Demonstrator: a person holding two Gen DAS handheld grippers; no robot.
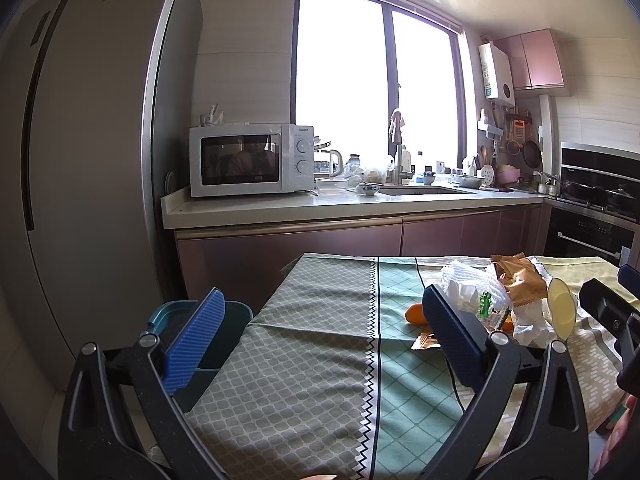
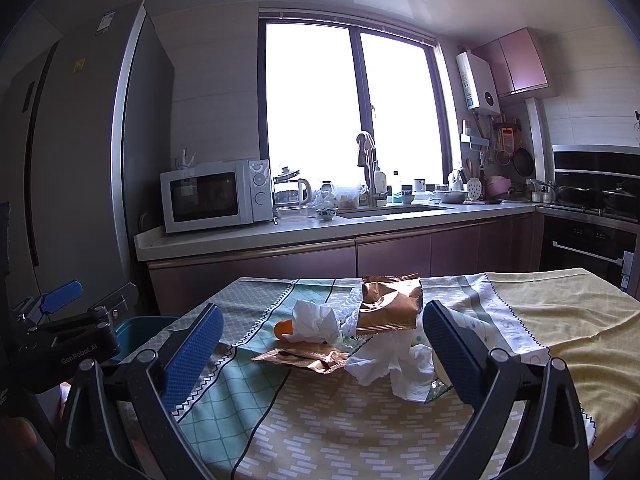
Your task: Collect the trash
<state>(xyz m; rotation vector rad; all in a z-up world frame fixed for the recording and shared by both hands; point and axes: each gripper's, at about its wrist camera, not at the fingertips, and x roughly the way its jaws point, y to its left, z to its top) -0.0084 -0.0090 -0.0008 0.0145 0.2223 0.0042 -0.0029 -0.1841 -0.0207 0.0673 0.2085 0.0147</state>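
- Left wrist view: left gripper (image 1: 320, 332) spread wide, holding nothing, over the patterned tablecloth (image 1: 312, 360). The trash pile (image 1: 496, 300) lies just past its right finger, and the teal bin (image 1: 224, 336) sits behind the left finger.
- Right wrist view: right gripper (image 2: 320, 344) wide open and empty; copper wrapper (image 2: 388, 304), crumpled tissue (image 2: 316, 320) and flat wrapper (image 2: 304, 358) lie between the fingers, ahead of the tips.

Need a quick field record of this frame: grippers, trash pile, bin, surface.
left gripper: open, empty, over the table's left part
right gripper: open, empty, facing the pile
trash pile: gold snack bag, flat gold wrapper, crumpled white tissue, orange peel, all bunched mid-table
bin: blue, off the table's left edge, contents not visible
surface: patterned tablecloth, green and yellow panels
progress: nothing picked up yet
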